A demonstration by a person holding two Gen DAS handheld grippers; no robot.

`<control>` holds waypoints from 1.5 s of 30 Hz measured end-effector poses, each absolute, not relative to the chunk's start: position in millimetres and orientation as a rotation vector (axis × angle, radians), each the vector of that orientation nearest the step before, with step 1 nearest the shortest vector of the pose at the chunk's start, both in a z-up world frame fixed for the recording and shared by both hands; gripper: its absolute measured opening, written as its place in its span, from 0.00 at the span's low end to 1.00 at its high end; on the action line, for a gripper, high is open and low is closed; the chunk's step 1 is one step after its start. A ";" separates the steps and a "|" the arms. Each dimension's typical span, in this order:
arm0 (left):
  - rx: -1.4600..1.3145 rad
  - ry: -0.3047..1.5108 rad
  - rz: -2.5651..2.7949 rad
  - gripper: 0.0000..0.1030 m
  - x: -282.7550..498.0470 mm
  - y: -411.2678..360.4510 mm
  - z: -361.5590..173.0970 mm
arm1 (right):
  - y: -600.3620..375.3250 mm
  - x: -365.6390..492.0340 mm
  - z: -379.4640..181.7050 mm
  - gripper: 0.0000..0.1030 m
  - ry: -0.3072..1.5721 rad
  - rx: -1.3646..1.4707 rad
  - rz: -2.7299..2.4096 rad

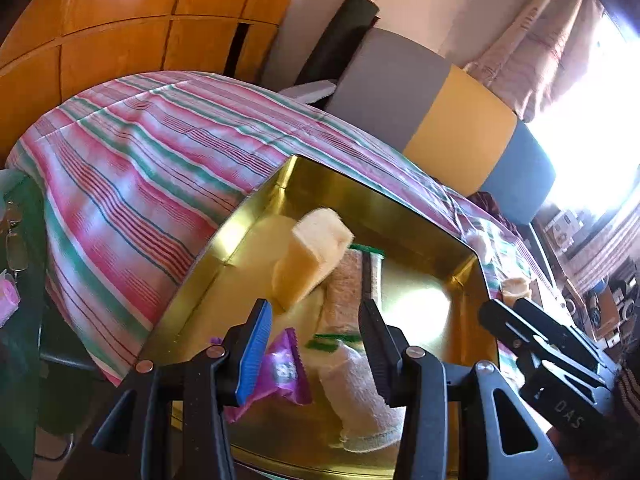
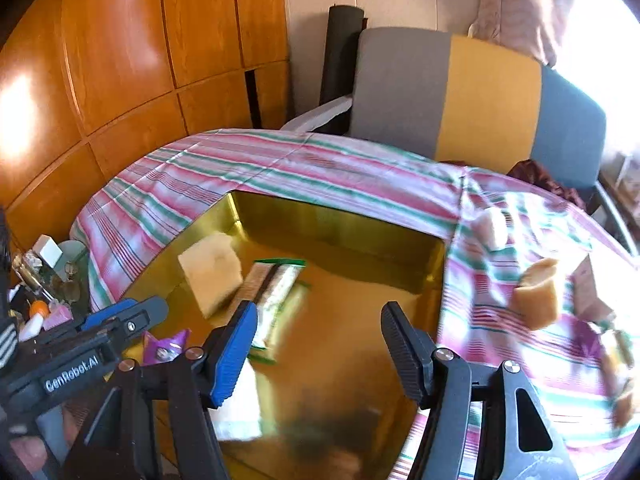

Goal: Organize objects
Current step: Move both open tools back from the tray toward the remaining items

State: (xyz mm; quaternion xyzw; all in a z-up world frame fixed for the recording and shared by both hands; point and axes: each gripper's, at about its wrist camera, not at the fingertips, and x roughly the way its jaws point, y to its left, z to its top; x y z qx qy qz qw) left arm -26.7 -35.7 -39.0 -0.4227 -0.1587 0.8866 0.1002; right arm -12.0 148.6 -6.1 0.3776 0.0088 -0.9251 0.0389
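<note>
Gold tray [image 2: 340, 224] ahead of both tools already holds a sponge block [image 2: 210, 276], wrapped bars [image 2: 276, 288], a purple packet [image 1: 286, 368] and a rolled cloth [image 1: 356, 392]. Right tool [image 2: 320, 344] gapes, empty; left tool [image 1: 314, 344] half-spread, straddling packet and cloth, grip uncertain. Sponge pieces [image 2: 536, 296] right of the tray, on the striped surface [image 2: 280, 160], remain.

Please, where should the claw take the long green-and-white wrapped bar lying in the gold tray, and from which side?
Probably across its narrow width, at its nearer end, coming down from above. The wrapped bar lies flat on the gold tray, so only its long edges offer faces to pinch; farther along, the pale sponge block seems to touch one edge, leaving little room.
</note>
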 end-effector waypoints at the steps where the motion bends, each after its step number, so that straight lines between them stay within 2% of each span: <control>1: -1.253 -0.473 2.605 0.44 -25.8 -33.2 -38.6 | 152.8 -8.5 -4.4 0.64 0.038 1.151 -2.848; 35: -1.109 -0.052 2.250 0.48 43.2 130.5 -16.3 | 395.7 91.1 -29.3 0.67 -0.087 1.490 -3.182; 40: -1.117 -0.015 2.209 0.48 48.1 151.6 -16.8 | 433.8 97.1 -28.6 0.72 -0.098 1.576 -3.207; 45: -1.119 0.042 2.173 0.48 53.2 171.4 -16.8 | 495.6 102.8 -29.9 0.74 -0.258 1.656 -3.229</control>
